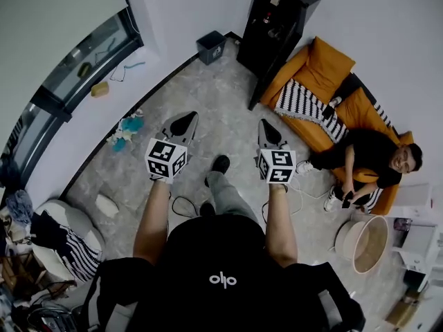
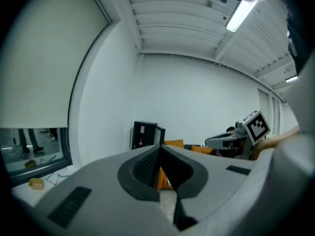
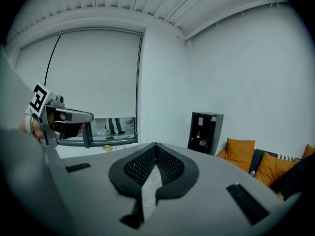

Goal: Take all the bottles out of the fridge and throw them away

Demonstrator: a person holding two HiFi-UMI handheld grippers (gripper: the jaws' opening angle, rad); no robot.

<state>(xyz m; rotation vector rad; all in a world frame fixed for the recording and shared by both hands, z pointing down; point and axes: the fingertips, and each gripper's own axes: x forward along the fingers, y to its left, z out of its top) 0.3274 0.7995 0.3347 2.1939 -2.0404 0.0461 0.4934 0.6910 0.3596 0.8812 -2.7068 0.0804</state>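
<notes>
A black fridge [image 1: 273, 21] stands against the far wall with its door open. It also shows in the left gripper view [image 2: 145, 134] and the right gripper view [image 3: 204, 131]. On its shelves are small bottles, one of them red [image 3: 200, 134]; I cannot tell how many. My left gripper [image 1: 188, 116] and right gripper [image 1: 266, 124] are held side by side at waist height, well short of the fridge. Both are shut with nothing between the jaws, as the left gripper [image 2: 160, 147] and right gripper [image 3: 156, 145] show in their own views.
A dark bin [image 1: 211, 45] sits on the floor left of the fridge. A person [image 1: 374, 161] sits on an orange sofa [image 1: 325, 71] to the right. A round basket [image 1: 367, 244] stands at the lower right, a cable [image 1: 181, 206] lies by my feet, and clutter [image 1: 48, 241] piles up at the left.
</notes>
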